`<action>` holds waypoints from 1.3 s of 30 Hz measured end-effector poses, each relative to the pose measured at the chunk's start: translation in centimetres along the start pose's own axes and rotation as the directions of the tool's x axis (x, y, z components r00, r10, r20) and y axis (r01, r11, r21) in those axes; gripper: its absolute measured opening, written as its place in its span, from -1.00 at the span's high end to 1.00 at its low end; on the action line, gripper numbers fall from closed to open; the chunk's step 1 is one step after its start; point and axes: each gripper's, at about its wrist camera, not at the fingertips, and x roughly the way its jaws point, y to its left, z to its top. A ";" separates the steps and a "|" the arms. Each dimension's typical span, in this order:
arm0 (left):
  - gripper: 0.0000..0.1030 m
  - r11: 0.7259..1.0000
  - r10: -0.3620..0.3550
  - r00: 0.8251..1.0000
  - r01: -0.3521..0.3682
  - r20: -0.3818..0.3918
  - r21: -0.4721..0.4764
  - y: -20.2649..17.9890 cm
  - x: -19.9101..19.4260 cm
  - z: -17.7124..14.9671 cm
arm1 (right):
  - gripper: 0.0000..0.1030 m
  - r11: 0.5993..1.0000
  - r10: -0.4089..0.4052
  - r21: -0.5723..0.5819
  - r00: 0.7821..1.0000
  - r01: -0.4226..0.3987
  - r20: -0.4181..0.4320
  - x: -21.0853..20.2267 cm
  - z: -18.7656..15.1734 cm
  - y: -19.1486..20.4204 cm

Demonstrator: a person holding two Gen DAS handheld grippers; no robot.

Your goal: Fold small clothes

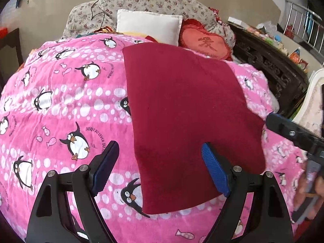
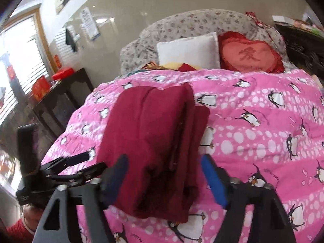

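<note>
A dark red garment (image 1: 188, 117) lies folded flat as a rectangle on the pink penguin quilt (image 1: 60, 105). My left gripper (image 1: 160, 168) is open and empty, hovering over the garment's near left edge. My right gripper (image 2: 164, 180) is open with its jaws either side of the garment's near end (image 2: 154, 141), whose folded layers bulge up between the pads. In the left wrist view the right gripper (image 1: 291, 133) shows at the garment's right edge. In the right wrist view the left gripper (image 2: 60, 168) shows at the left.
A white pillow (image 1: 149, 25), a red heart cushion (image 1: 206, 42) and a floral bolster (image 1: 145, 2) lie at the head of the bed. A dark carved cabinet (image 1: 269, 64) stands on the right. A dark side table (image 2: 60, 93) with red boxes stands on the left.
</note>
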 end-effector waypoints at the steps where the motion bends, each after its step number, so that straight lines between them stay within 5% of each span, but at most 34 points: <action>1: -0.63 1.000 -0.018 1.000 0.018 0.000 -0.016 0.4 -0.1 0.2 | -0.45 1.000 0.002 0.013 1.000 -0.002 -0.010 0.5 0.2 -0.4; 7: -0.63 0.988 -0.104 0.994 0.100 -0.031 -0.114 2.7 1.3 1.1 | -0.50 0.983 0.116 0.146 0.993 -0.111 -0.023 3.9 1.5 -2.8; 15: -0.70 0.953 -0.247 0.967 0.231 -0.061 -0.198 3.8 4.9 1.5 | -0.57 0.966 0.204 0.171 0.978 -0.194 -0.045 7.8 2.1 -2.8; 17: -0.70 0.938 -0.286 0.956 0.267 -0.060 -0.220 3.9 5.6 1.6 | -0.43 0.969 0.199 0.159 0.979 -0.189 -0.047 8.2 2.2 -2.5; 20: -0.35 0.933 -0.316 0.946 0.298 -0.065 -0.203 3.5 5.4 1.8 | -0.12 0.983 0.152 0.113 0.988 -0.147 -0.037 7.6 2.1 -1.6; 23: -0.08 0.955 -0.274 0.960 0.265 -0.051 -0.136 2.8 3.3 2.0 | 0.07 0.981 0.172 0.096 0.985 -0.170 -0.015 5.9 2.1 -0.7; 32: -0.07 0.981 -0.188 0.980 0.185 -0.066 -0.053 4.1 -6.1 -2.4 | 0.04 0.956 0.287 0.079 0.956 -0.282 -0.058 1.0 -2.2 5.3; 36: -0.10 0.995 -0.095 0.985 0.091 -0.146 -0.029 5.0 -6.0 -6.0 | -0.04 0.968 0.248 0.085 0.953 -0.236 -0.175 3.2 -5.2 6.5; 39: -0.16 0.998 -0.053 0.992 0.049 -0.112 -0.045 5.8 -6.9 -7.3 | -0.05 0.978 0.201 0.070 0.972 -0.194 -0.121 1.3 -5.2 6.3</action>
